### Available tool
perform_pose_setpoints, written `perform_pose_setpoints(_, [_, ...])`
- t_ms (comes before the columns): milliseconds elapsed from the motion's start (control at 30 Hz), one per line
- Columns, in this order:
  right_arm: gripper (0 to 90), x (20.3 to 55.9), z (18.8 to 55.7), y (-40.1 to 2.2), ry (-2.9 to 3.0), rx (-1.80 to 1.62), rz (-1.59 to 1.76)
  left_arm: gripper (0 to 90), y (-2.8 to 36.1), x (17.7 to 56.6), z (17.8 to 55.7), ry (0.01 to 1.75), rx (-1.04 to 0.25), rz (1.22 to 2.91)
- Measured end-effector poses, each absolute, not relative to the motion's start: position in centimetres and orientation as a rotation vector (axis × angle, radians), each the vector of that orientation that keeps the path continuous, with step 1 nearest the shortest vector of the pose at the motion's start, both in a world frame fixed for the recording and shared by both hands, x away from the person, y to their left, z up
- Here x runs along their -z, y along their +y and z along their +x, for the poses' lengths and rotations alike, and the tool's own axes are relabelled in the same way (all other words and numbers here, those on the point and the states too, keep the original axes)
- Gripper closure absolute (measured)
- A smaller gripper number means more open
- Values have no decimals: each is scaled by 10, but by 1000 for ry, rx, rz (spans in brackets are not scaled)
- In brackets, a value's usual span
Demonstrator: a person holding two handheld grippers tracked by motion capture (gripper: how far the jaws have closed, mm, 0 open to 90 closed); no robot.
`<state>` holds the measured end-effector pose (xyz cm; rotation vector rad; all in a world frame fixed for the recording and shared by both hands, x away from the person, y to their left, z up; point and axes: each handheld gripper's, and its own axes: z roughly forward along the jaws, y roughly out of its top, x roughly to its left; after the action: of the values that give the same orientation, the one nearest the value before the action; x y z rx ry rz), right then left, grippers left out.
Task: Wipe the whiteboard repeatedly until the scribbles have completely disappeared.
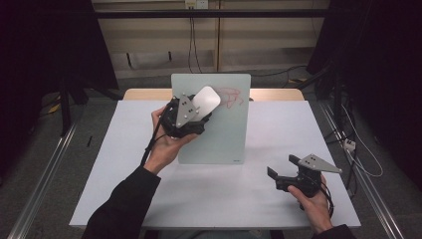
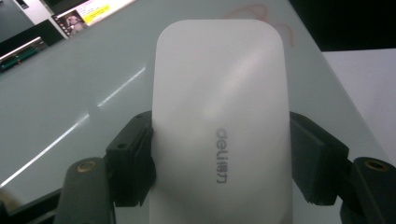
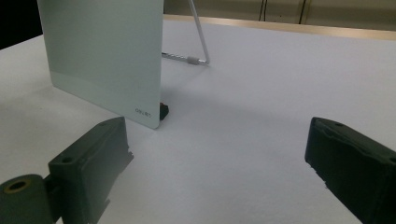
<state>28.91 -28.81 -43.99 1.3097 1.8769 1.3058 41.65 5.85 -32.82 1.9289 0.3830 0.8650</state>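
A white rounded eraser [image 1: 206, 99] marked "deli" [image 2: 219, 116] is clamped by its two long sides in my left gripper [image 1: 198, 110], whose jaws are shut on it [image 2: 219, 156]. The eraser sits over the upper part of a pale glass whiteboard [image 1: 219, 134] that leans back on a stand in the middle of the table. Faint red scribbles [image 1: 230, 97] lie just right of the eraser, and they show past its far end [image 2: 261, 11] in the left gripper view. My right gripper [image 1: 283, 167] rests low near the table's front right, open, with nothing between its jaws [image 3: 217, 154].
The white tabletop [image 1: 149, 189] has a wooden strip along its far edge. In the right gripper view the whiteboard [image 3: 102, 51] has its lower corner and metal stand leg [image 3: 198, 35] ahead to the left. Metal rails and cables run along both sides of the table.
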Motion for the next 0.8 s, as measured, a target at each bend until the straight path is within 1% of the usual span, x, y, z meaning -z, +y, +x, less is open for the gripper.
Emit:
perform_pose_setpoints(200, [59,440,289,-288,1876,-1307,1311,311,44,344,409,343,-825,1975])
perform_pose_setpoints(333, [59,440,289,-288,1876,-1307,1310,311,41,346,408,335,-811,1985])
perform_pose_setpoints(400, [59,440,289,-288,1876,-1307,1310,312,42,343,410,331,-801,1989])
perform_pose_setpoints(600, [59,440,289,-288,1876,-1308,1308,312,50,321,419,358,-846,1956])
perform_pose_setpoints(800, [59,440,289,-289,1875,-1310,1310,312,66,299,429,429,-885,1898])
